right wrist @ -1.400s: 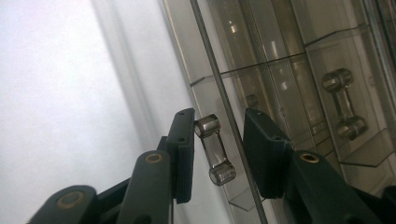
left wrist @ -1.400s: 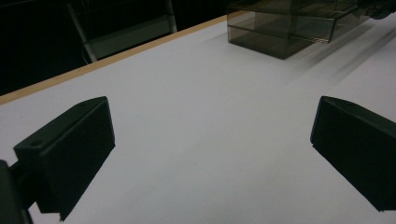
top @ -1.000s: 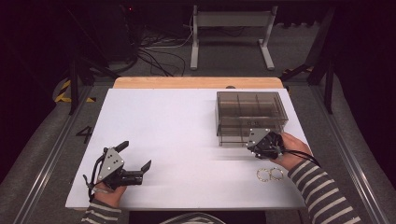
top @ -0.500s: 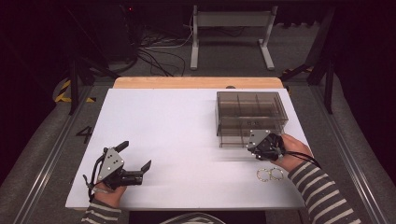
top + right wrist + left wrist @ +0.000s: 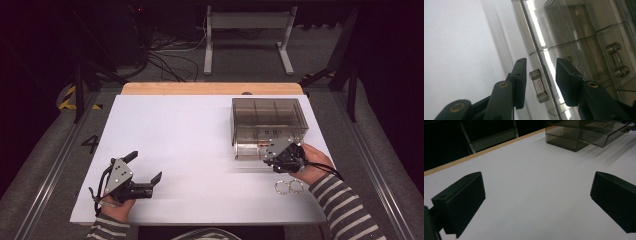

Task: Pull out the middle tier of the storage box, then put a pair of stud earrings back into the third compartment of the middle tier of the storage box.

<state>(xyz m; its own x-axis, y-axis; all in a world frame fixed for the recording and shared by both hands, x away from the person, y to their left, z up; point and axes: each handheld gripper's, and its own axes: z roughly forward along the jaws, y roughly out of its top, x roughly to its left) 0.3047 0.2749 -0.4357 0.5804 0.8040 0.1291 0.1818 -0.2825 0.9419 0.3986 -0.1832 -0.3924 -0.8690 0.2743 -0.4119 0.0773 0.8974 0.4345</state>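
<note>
Table [image 5: 200, 140]: white top, wooden strip along the far edge, seen from the high view.

Box [image 5: 268, 127]: smoky clear plastic, divided into compartments, with drawers in the front. Stands on the right half of the table, toward the far side. In the left gripper view the box [image 5: 584, 133] sits far off at upper right.

Left gripper [image 5: 145, 176]: rests at the near left corner of the table, held in the person's left hand [image 5: 116, 206], well apart from the box. Jaws spread wide; bare table between them in the left gripper view, nothing held.

Right gripper [image 5: 274, 155]: at the near front face of the box, in the right hand [image 5: 312, 165], striped sleeve behind it. In its own view the right gripper [image 5: 541, 75] has its jaws partly open, one on each side of a small clear handle [image 5: 539, 86] on a drawer front. Neither jaw looks to touch the handle, though the angle is steep and contact on the right side is hard to rule out. A second handle [image 5: 617, 60] shows farther right on the same face.

Rings [image 5: 289, 187]: two small metal rings on the table, just near of the right hand, side by side and possibly touching.
</note>
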